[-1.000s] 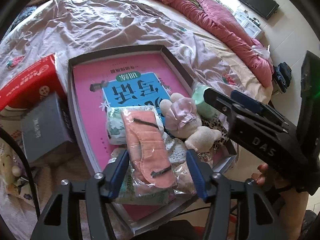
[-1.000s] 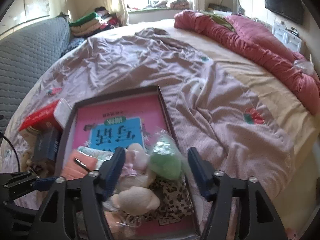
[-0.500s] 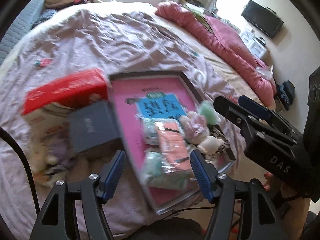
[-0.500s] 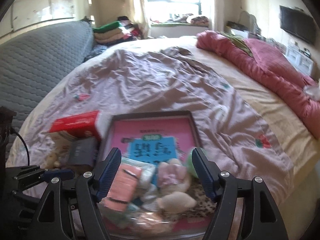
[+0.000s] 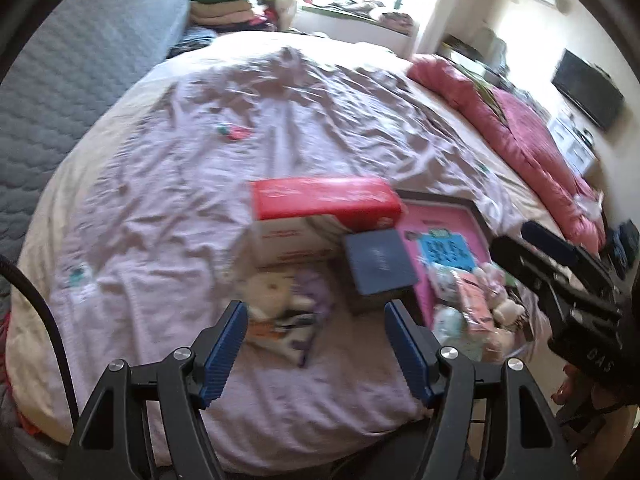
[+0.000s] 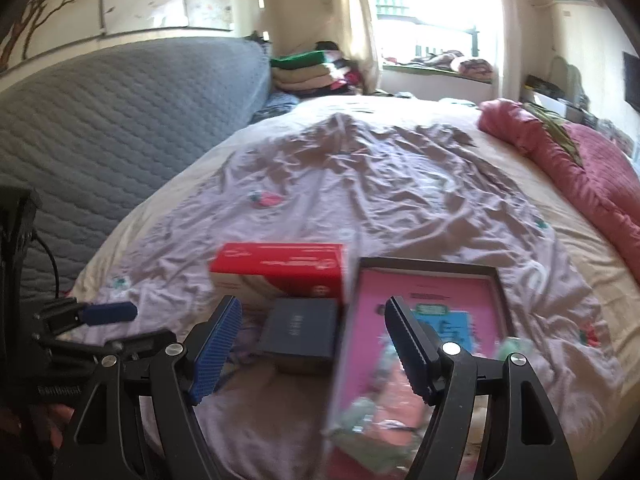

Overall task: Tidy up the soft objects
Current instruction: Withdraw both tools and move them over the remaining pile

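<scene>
A dark-rimmed tray with a pink bottom (image 5: pixel 478 214) (image 6: pixel 428 270) lies on the bed and holds several packaged soft items and plush toys (image 5: pixel 474 308) (image 6: pixel 384 412). More soft items in wrappers (image 5: pixel 280 304) lie on the sheet left of the tray. My left gripper (image 5: pixel 316 344) is open and empty, held above those items. My right gripper (image 6: pixel 316 344) is open and empty, above the tray's left edge; it also shows at the right of the left wrist view (image 5: pixel 560 276).
A red and white box (image 5: pixel 324 208) (image 6: pixel 280 272) and a dark blue box (image 5: pixel 378 266) (image 6: pixel 298 332) sit left of the tray. A pink quilt (image 5: pixel 508 124) lies along the right. A grey padded headboard (image 6: pixel 120 108) stands at the left.
Both grippers have pulled back, risen and swung left from the tray. The left view now centres on the wrapped items left of the tray. Both stay open and empty.
</scene>
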Demonstrator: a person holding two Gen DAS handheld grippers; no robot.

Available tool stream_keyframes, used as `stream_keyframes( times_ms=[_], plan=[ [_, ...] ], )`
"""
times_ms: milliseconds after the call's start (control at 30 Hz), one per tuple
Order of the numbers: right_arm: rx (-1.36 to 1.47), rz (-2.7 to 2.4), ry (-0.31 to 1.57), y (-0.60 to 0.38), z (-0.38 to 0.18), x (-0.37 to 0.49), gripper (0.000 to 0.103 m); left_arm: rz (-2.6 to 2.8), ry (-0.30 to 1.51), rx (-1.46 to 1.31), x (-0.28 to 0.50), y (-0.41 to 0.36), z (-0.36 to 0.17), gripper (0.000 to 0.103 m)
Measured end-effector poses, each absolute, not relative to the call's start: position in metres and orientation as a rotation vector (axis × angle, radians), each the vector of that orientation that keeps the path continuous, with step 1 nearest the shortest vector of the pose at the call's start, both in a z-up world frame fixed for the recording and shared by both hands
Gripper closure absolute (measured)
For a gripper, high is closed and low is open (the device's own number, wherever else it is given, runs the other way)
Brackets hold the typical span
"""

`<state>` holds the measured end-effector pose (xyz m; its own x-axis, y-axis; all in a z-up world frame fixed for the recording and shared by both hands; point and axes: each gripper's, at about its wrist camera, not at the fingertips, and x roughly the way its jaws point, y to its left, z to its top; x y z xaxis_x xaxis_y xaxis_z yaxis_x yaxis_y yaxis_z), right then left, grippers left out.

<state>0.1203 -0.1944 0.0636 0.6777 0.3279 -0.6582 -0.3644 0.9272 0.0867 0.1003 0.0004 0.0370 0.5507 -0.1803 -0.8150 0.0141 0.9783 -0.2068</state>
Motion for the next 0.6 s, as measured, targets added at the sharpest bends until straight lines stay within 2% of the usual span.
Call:
stream_keyframes(
  times_ms=[267,600],
  plan=[
    [-0.121,0.473,0.735,-0.14,0.06,0.112,0.027,-0.01,0.986,-0.237,0.085,0.059,0.03,0.033],
    [-0.136,0.518,0.765,-0.114,0.047,0.103,0.027,-0.006,0.984,-0.264,0.076,0.08,0.023,0.033]
  ],
)
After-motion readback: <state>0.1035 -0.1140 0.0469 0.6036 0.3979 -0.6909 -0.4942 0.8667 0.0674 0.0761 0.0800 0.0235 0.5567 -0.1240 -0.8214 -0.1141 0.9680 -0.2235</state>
